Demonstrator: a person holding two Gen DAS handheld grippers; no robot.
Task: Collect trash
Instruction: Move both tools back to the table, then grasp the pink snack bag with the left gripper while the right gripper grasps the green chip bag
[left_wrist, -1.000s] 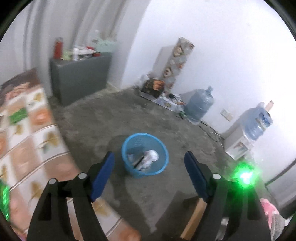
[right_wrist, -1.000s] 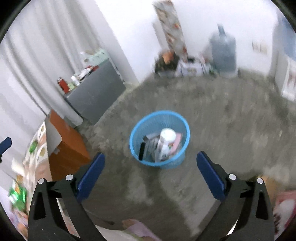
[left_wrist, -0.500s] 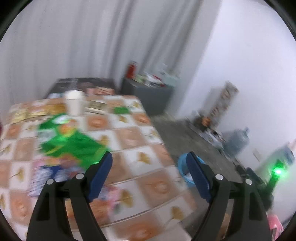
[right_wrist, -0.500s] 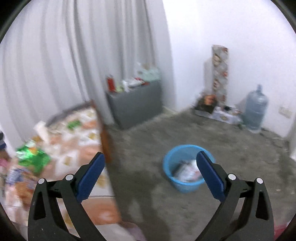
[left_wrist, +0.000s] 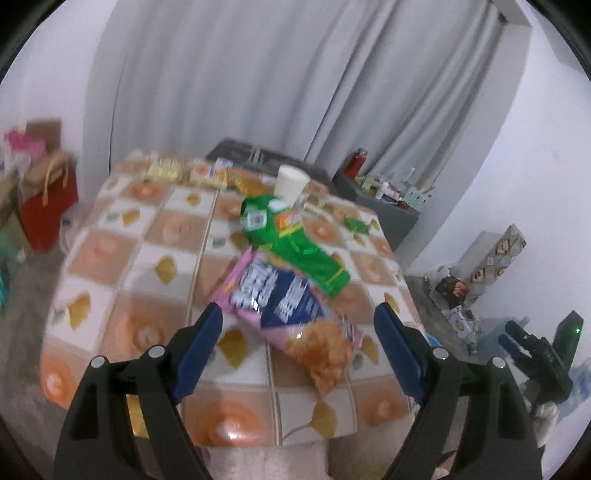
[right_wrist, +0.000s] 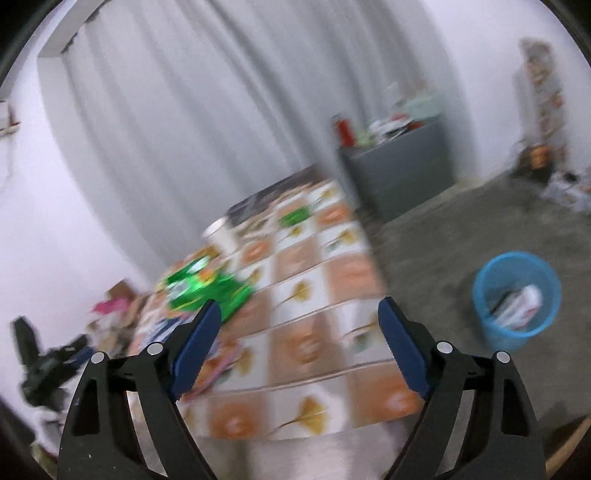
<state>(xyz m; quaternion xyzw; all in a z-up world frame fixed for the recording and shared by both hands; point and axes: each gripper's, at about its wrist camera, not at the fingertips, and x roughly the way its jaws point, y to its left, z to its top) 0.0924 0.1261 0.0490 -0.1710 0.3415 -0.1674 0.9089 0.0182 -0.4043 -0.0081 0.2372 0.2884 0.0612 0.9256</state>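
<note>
A pink and blue snack bag lies on the patterned table, with a green bag behind it and a white paper cup further back. My left gripper is open and empty, hovering just in front of the pink bag. My right gripper is open and empty above the table's near edge. The right wrist view is blurred; the green bag lies to the left and the blue trash basket with trash inside stands on the floor at right.
Small snack packets lie along the table's far edge. A grey cabinet with bottles stands by the curtain. A red bag sits on the floor left of the table. The right gripper shows at the left view's right edge.
Both grippers have swung from above the blue basket on the floor round to the table. The left one now faces the snack bags up close. Both stayed open.
</note>
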